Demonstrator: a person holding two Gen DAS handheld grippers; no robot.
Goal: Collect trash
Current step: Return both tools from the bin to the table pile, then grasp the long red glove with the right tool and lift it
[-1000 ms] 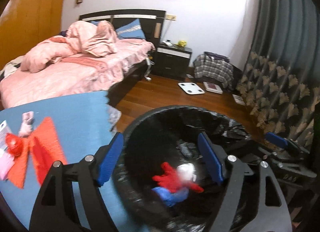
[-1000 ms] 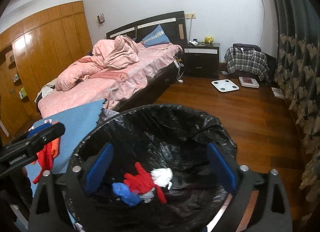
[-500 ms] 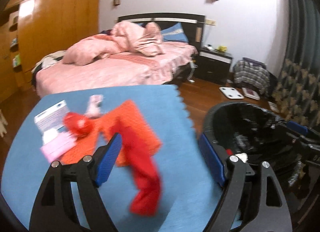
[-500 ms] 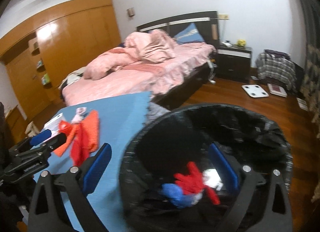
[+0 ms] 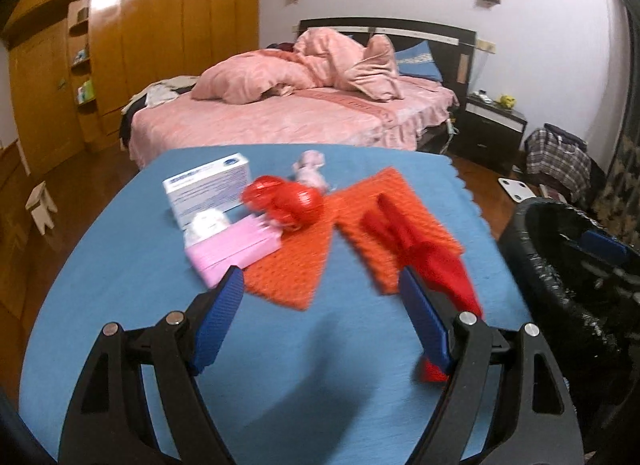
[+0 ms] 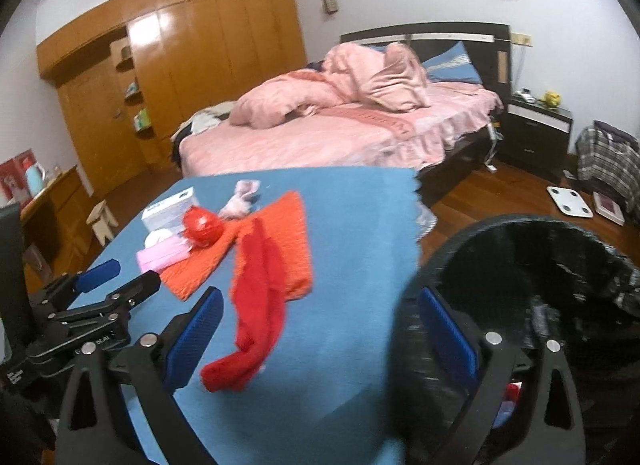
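Note:
A blue-covered table (image 5: pixel 132 305) holds an orange cloth (image 5: pixel 360 221), a red cloth (image 5: pixel 432 261), a crumpled red wrapper (image 5: pixel 284 201), a pink packet (image 5: pixel 236 249), a white box (image 5: pixel 208 185) and a small pink scrap (image 5: pixel 310 169). A black-lined trash bin (image 5: pixel 568 265) stands at the table's right. My left gripper (image 5: pixel 320 321) is open and empty above the table's near part. My right gripper (image 6: pixel 320 337) is open and empty, over the table edge next to the bin (image 6: pixel 532 261). The red cloth (image 6: pixel 256 305) lies between its fingers' line of sight.
A bed with pink bedding (image 5: pixel 304 105) stands behind the table. A dark nightstand (image 5: pixel 492 129), a white scale (image 5: pixel 516 189) and a plaid bag (image 5: pixel 560 157) sit on the wooden floor at the right. Wooden wardrobes (image 5: pixel 140 45) line the left wall.
Both grippers have swung left, away from over the bin and toward the table. The bin has shifted to the right edge of both views. Both stay open.

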